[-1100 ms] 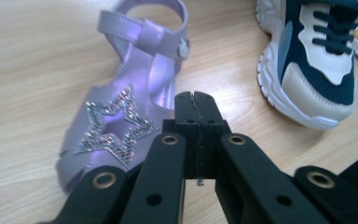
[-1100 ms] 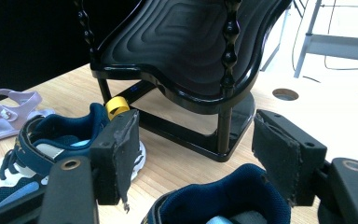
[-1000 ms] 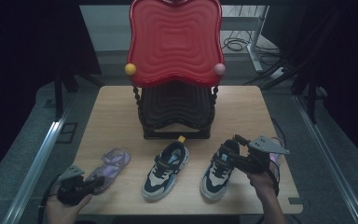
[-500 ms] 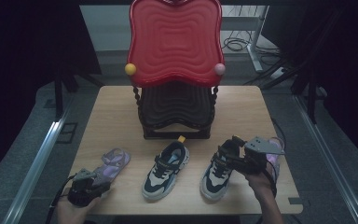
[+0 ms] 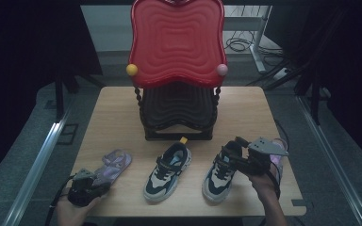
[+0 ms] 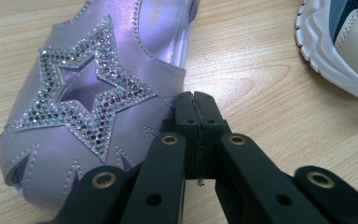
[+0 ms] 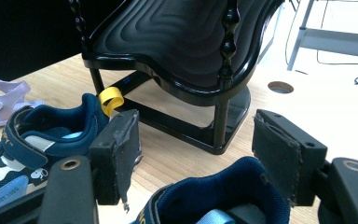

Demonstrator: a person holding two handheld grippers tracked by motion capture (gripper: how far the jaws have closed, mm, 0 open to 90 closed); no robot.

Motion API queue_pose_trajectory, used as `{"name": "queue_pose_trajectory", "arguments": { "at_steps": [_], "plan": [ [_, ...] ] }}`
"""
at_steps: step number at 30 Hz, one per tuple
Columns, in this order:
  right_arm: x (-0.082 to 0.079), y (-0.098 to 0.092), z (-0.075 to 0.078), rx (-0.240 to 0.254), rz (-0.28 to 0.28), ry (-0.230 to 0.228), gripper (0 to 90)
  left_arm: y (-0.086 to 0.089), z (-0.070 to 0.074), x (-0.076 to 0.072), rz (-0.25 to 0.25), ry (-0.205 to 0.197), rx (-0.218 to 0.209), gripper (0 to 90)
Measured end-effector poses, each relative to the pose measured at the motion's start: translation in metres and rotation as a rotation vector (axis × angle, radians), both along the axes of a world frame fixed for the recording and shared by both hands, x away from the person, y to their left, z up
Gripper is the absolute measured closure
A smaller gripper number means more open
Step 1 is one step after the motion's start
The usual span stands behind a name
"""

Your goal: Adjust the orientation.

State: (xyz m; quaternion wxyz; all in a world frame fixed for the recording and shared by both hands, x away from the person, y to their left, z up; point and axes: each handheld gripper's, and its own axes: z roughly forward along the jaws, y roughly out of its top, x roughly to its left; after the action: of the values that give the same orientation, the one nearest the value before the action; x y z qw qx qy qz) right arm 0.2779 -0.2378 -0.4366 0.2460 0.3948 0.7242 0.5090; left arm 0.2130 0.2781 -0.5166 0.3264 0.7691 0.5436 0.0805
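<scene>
The navy, cream and white sneaker on the right of the pale wooden table lies with its toe toward the person and its heel toward the black-tiered shoe rack with a red wavy top. The right gripper straddles that heel: in the right gripper view its jaws stand wide, one pad on each side of the padded collar, with clear gaps, so nothing is gripped yet. Against the frame a second back, this gripper has barely shifted (it looks to be lining up a grasp).

The left gripper has moved more. It has slid from beside the toe of the lilac sandal with a rhinestone star toward the table's near edge. Its jaws are pressed together with nothing between them, and the tips sit just at the sandal's strap edge.

The matching second sneaker lies between sandal and first sneaker, untouched.

My reading: the right-hand sneaker is the next thing to go onto the rack, and closing on the heel is what remains before a lift.
</scene>
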Motion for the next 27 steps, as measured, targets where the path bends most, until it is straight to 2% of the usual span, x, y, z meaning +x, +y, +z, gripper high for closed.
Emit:
{"name": "queue_pose_trajectory", "arguments": {
  "at_steps": [7,27],
  "plan": [
    [0.0,0.0,0.0,-0.002,-0.005,-0.001,32.6,0.002,0.003,0.0,0.002,0.003,0.03,90.0],
    [-0.002,0.002,0.0,-0.009,0.007,-0.013,32.6,0.011,0.001,-0.003,0.025,0.006,0.027,90.0]
  ]
}}
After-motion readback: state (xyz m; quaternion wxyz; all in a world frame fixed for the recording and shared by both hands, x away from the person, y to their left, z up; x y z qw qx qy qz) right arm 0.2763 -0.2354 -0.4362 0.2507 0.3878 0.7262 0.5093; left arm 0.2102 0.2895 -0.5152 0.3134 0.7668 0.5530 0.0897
